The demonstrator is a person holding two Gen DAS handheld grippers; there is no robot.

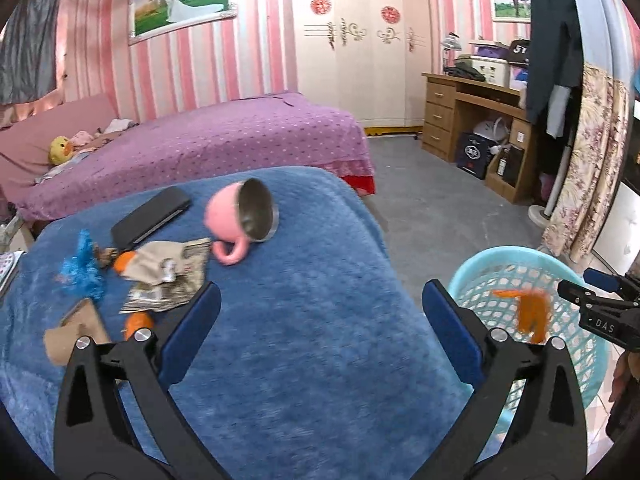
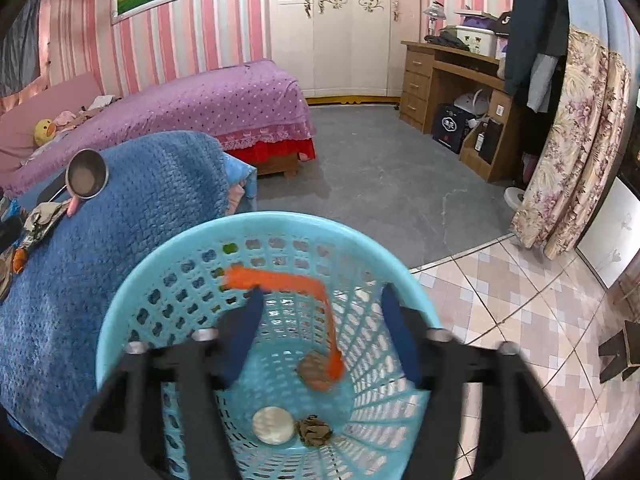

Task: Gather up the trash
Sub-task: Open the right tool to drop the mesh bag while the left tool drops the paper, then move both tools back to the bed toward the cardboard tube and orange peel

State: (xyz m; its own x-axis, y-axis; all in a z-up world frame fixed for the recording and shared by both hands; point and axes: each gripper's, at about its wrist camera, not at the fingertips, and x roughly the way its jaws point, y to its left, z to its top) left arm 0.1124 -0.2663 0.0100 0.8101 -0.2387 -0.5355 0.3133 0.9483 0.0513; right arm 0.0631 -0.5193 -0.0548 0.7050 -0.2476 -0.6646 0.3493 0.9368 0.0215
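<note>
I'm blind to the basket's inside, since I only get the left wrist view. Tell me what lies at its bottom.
Observer: A pale round disc lies on the floor of the blue basket, next to a crumpled brown wad.
Operator: Now report the right tool. I see only its tip.
Observer: The right tool is open over the basket and is not clamping the orange strip.
Operator: Say where that strip ends.
Observer: Its lower end reaches a brownish round lump deep in the basket.
</note>
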